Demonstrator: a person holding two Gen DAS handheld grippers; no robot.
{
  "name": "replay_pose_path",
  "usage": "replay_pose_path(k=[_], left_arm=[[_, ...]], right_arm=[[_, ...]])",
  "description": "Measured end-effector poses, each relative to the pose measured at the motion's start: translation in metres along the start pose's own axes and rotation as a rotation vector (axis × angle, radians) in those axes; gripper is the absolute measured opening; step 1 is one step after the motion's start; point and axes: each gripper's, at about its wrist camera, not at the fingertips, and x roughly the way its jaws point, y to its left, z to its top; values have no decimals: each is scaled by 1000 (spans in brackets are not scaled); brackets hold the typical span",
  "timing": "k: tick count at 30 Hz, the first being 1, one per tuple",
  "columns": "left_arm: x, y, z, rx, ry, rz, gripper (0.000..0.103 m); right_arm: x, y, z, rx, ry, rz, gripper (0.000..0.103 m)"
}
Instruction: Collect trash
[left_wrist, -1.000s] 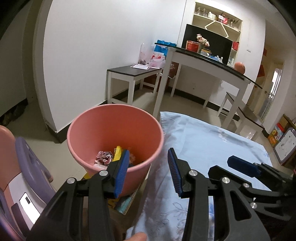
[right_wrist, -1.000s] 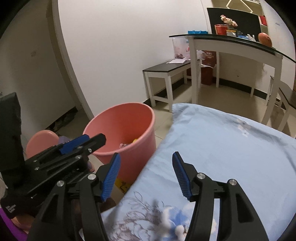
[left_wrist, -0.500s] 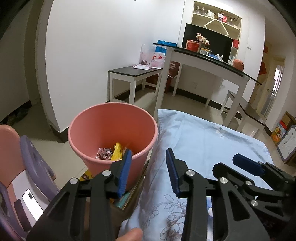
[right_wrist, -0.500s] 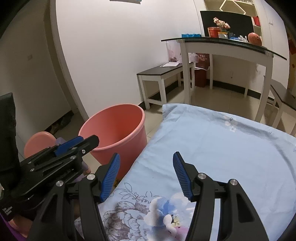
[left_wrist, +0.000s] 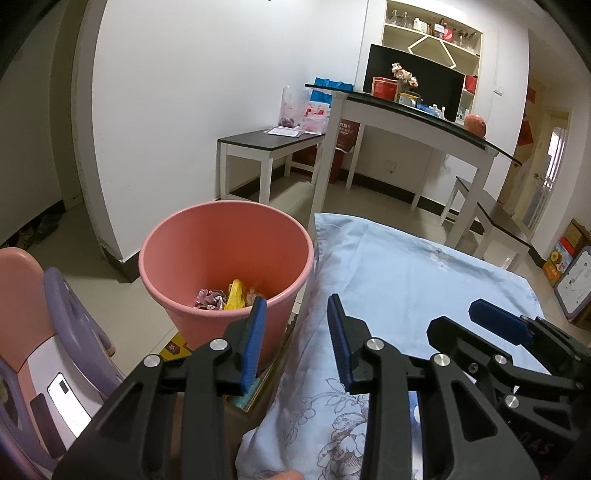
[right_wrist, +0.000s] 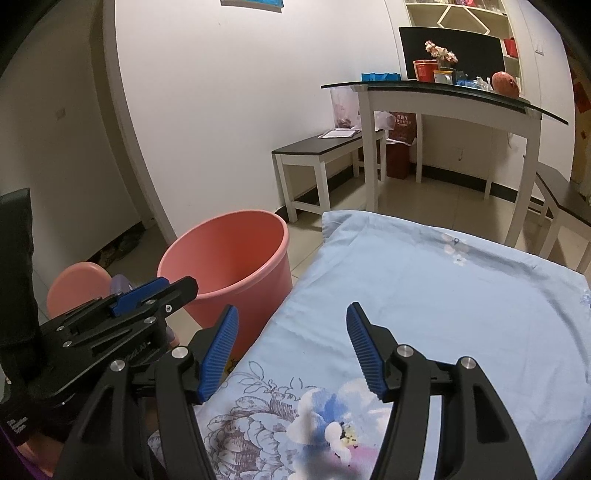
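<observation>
A pink bucket (left_wrist: 225, 254) stands on the floor beside a light-blue flowered cloth (left_wrist: 406, 280). Crumpled wrappers (left_wrist: 229, 298), pinkish and yellow, lie at its bottom. My left gripper (left_wrist: 295, 317) hovers just this side of the bucket's near rim, over the cloth's edge; its jaws are closing with nothing between them. The right gripper (right_wrist: 290, 326) is open and empty above the cloth (right_wrist: 424, 295), with the bucket (right_wrist: 236, 258) to its left. Each gripper shows at the edge of the other's view.
A pink and purple child's chair (left_wrist: 44, 332) stands left of the bucket. Books or flat boxes (left_wrist: 177, 345) lie under the bucket's base. Behind are a low dark-topped bench (left_wrist: 269, 142), a glass-topped white table (left_wrist: 413, 114), a second bench (left_wrist: 491, 218) and shelves.
The left gripper's jaws have narrowed and it has drawn back a little from the bucket. The right gripper has moved slightly, so the bucket sits further left in its view.
</observation>
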Motion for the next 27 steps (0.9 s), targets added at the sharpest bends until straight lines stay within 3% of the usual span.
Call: replay_pose_path(k=[27], left_arm=[[-2,1,-4,1,5,0,34]], right_arm=[[2,2,-4,1,8,-3,61]])
